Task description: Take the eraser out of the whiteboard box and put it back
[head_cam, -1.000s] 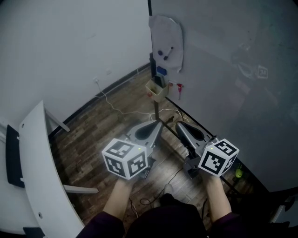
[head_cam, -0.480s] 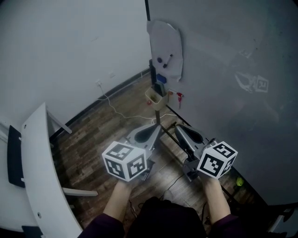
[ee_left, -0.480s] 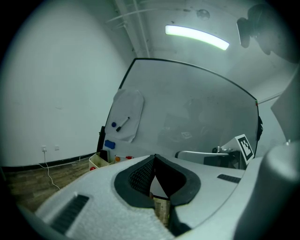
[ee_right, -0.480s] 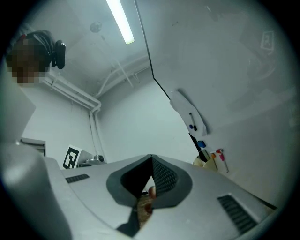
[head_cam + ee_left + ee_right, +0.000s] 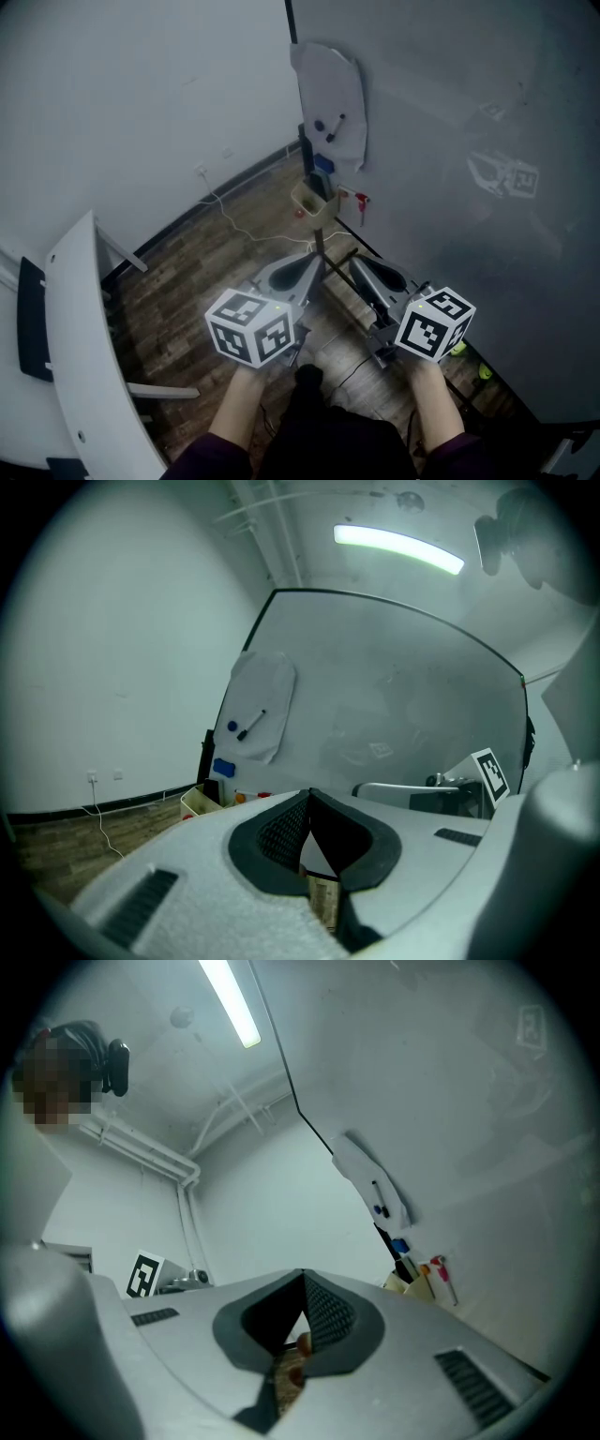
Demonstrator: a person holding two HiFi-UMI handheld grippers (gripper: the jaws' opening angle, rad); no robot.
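Left gripper (image 5: 317,253) and right gripper (image 5: 358,261) each carry a square-marker cube. Both sets of jaws are closed tip to tip, empty. The blue eraser (image 5: 323,165) shows just above the beige box (image 5: 313,199) at the whiteboard (image 5: 450,112) edge. The box's contents are unclear.

The left gripper (image 5: 315,251) and right gripper (image 5: 357,263) are held side by side near the person, each pointing away toward a small beige box (image 5: 313,200) at the foot of the grey whiteboard (image 5: 450,141). A blue eraser (image 5: 324,165) shows just above the box. A white table (image 5: 84,347) curves along the left over the wooden floor (image 5: 202,267).
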